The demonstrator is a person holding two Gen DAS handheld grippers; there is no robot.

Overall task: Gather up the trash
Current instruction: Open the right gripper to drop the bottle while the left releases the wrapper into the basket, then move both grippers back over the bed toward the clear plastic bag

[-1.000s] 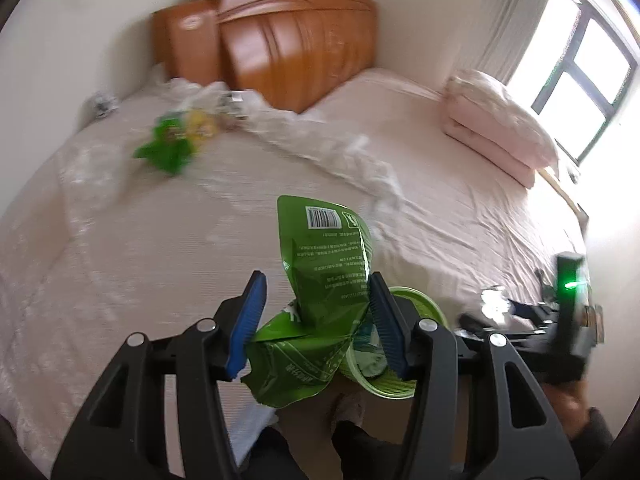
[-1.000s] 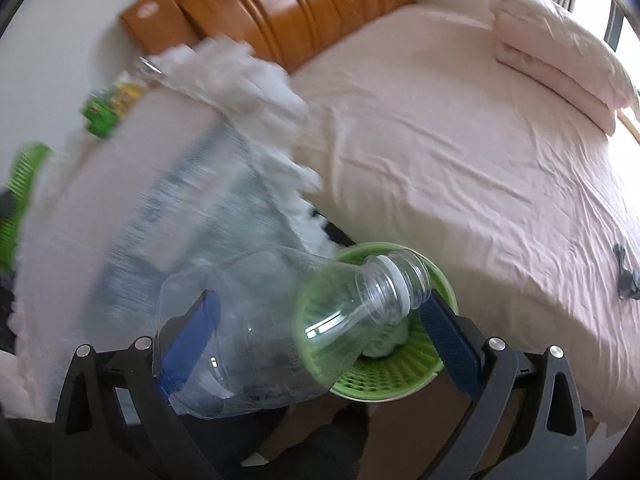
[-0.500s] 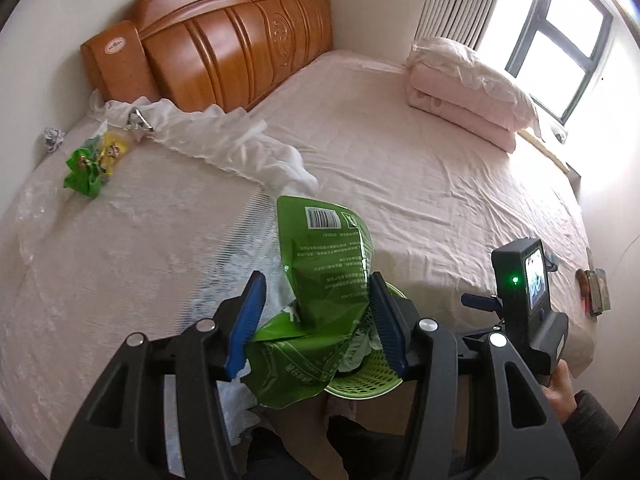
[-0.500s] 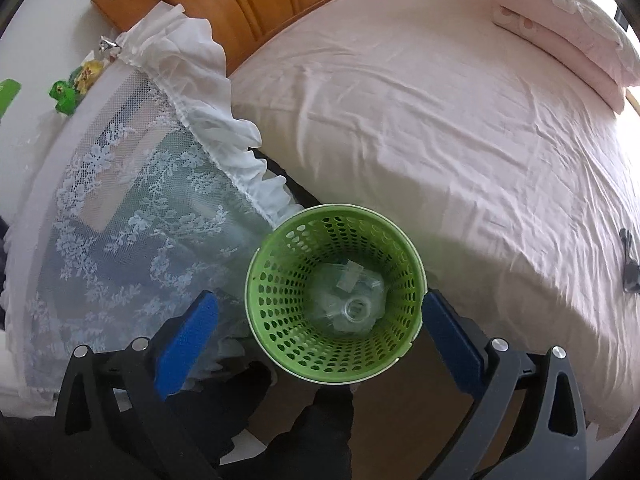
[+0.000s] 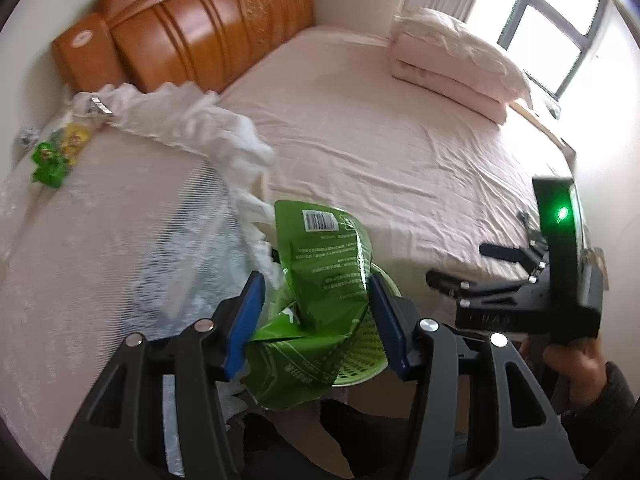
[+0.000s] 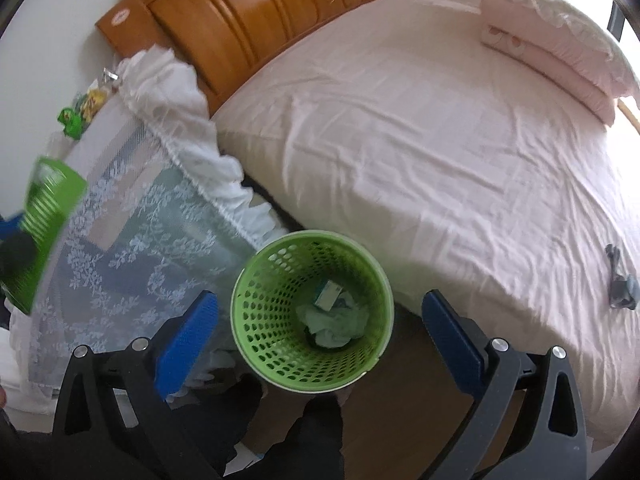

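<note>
While the left gripper (image 5: 316,320) pinches a crumpled green snack bag (image 5: 320,280) between its blue pads, the right gripper (image 6: 320,328) hangs spread wide and empty over the green perforated basket (image 6: 256,332), which stands on the floor between the lace-covered side table (image 6: 132,240) and the bed (image 6: 440,160).

Step in hand, as I judge it: drop the bag into the basket. Bring the bag squarely over the rim before letting the pads part; it is light and stiff, so release low or it may catch the rim and slide off. The right tool should draw clear to give room.

Inside the basket: crumpled pale wrappers and a small carton.

Writing: barcode and small white print on the bag's back, too fine to read.

Farther off, more trash lies on the table top: a green and yellow wrapper (image 5: 50,156). Beyond, the wooden headboard (image 5: 200,28) and folded pink quilt (image 5: 460,76).
</note>
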